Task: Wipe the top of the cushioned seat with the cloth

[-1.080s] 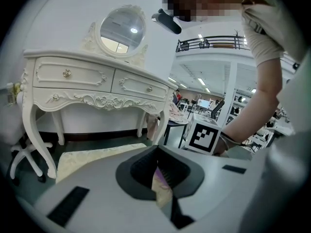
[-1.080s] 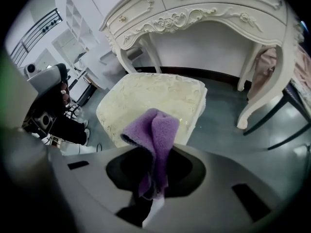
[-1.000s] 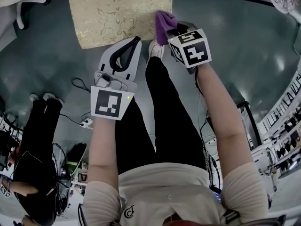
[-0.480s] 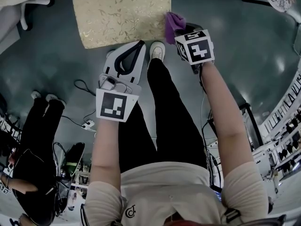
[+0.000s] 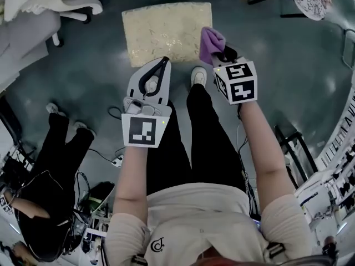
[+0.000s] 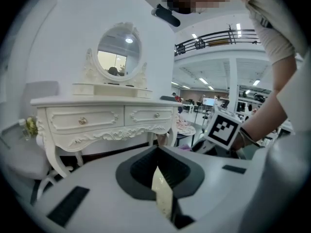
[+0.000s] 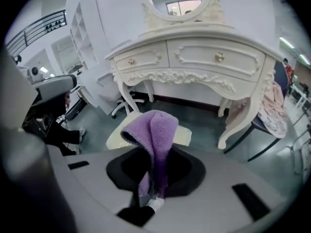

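While my right tool [image 5: 221,53] clamped the cloth [image 5: 209,40] over the right edge of the cushioned seat [image 5: 163,32], my left tool [image 5: 161,63] sat closed and empty at its near edge. Pre-contact, I reckoned; next move needed the cloth lowered flat.

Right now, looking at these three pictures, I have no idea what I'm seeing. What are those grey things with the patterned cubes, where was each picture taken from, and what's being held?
There is no robot here. A person holds a two-jaw hand tool in each hand, and the patterned cubes are part of those tools. The head view comes from a camera on the person's head, looking down at the floor. The two gripper views come from cameras on the tools, looking along their jaws toward a white dressing table. The left gripper is closed and empty. The right gripper pinches a purple cloth. The gold cushioned seat stands just ahead. The cloth shows at its right edge, but I cannot tell whether it touches.
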### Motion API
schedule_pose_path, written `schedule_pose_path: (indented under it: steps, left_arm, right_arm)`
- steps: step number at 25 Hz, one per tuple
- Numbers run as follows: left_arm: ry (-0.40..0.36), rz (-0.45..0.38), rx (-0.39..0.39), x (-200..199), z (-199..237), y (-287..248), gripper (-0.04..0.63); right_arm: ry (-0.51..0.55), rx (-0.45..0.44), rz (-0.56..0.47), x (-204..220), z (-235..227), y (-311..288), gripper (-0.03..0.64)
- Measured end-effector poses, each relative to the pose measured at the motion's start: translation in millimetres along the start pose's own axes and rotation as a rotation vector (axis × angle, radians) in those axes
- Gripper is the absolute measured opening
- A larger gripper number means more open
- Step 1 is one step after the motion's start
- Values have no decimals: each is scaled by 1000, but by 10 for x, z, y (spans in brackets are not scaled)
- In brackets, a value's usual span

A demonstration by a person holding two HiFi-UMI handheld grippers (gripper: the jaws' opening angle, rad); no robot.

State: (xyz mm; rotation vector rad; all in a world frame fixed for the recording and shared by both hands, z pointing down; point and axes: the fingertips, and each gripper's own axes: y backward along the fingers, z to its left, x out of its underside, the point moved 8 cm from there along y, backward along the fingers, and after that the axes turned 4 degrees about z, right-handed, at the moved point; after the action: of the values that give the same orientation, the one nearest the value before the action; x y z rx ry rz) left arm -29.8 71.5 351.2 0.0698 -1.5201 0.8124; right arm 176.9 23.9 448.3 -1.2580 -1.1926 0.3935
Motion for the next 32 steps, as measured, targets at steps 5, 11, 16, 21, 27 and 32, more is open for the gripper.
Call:
schedule_pose_path:
  steps: [5,11,16,21,27,32]
  left_arm:
    - [94,-72,-43,-677,294,410,14]
    - [7,-140,-64,-1383,469,861,14]
    - [-76,-161,-68,-1884,392,1195,14]
    - [-123,-238,-48,-2463,331,1533,14]
    - [-171,-309,-60,-3039,382,1843,14]
    - [-205,-403,-81,-3425,418,2050,14]
  right_arm:
    - [1,17,-153,-510,280,643,80]
    - [58,29,-335,-1196,587,1526,81]
    - [137,-5,-500,-1634,820,2344,81]
    - [192,12,-640,-1913,1016,3059,81]
    - [184,63,-844,-2179,1053,3728,81]
    - [168,117,-979,-2326,1000,4086,81]
